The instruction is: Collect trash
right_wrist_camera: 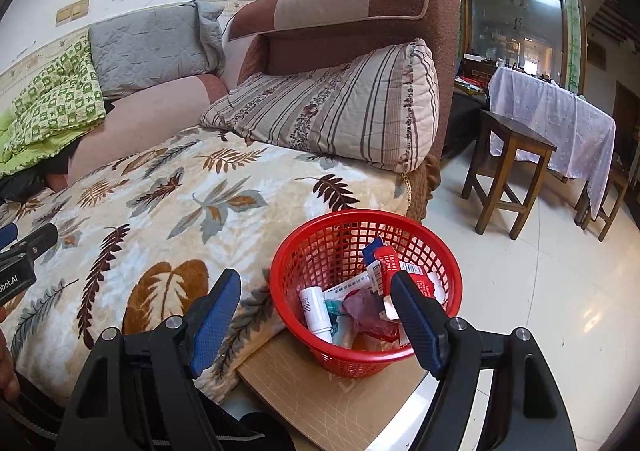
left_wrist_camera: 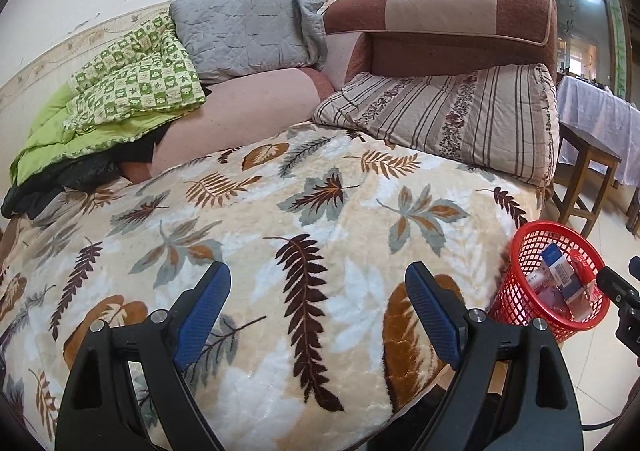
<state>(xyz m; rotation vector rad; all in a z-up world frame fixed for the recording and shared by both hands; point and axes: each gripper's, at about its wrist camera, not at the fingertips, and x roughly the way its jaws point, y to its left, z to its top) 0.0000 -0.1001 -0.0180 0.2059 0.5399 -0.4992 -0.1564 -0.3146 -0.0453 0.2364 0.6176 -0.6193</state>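
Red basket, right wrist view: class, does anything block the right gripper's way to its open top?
Nothing visible does. The right gripper is open and empty beside the red basket, whose top is uncovered, with trash inside.

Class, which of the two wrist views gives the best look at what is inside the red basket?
The right wrist view: the red basket sits near the centre, seen from above, with its wrappers and a white tube visible. The left wrist view shows it at the edge, contents partly hidden.
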